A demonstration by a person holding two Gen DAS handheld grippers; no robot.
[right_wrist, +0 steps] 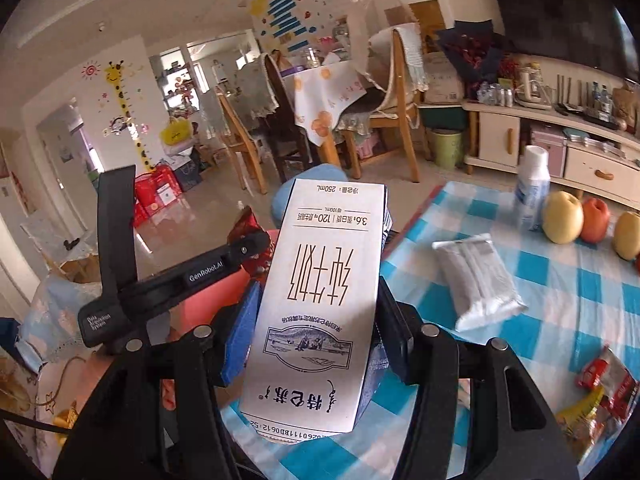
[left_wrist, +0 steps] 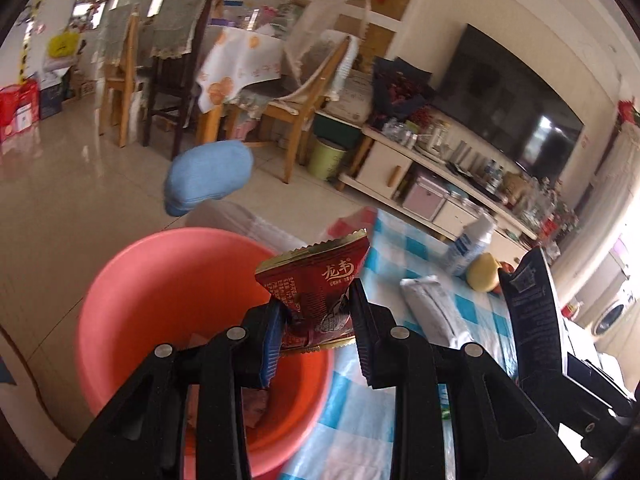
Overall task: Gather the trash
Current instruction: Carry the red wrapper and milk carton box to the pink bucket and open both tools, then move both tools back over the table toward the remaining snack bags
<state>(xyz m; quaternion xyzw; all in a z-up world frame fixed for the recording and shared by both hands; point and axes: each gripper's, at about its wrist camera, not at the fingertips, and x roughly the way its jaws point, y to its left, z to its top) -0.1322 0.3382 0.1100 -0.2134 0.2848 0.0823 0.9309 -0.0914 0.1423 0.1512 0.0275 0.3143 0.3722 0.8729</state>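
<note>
**Both tongs loaded; the basin sits under the left one**

The left gripper [left_wrist: 316, 324] is clamped narrow on a red snack wrapper [left_wrist: 320, 280], which stands up from the pads at the centre of the left wrist view. The coral-pink basin [left_wrist: 132, 304] fills the lower left of that frame, its open mouth directly below and behind the wrapper, with some scraps already lying inside. So the drop for this hand is straight down; the wrapper looks to overhang the basin's right rim near the checked tablecloth [left_wrist: 420, 248].

The right gripper [right_wrist: 316, 336] holds a white milk carton [right_wrist: 320, 300] across its narrow sides, long axis running up the frame, away from the camera. In the right wrist view the basin [right_wrist: 200, 300] shows only as a pink patch at the lower left, behind the left gripper's body, so the carton lies to the right of it and, I judge, must travel leftward before release. The left hand is the nearer to the basin.

More wrappers [right_wrist: 604, 388] lie on the cloth at lower right.
</note>
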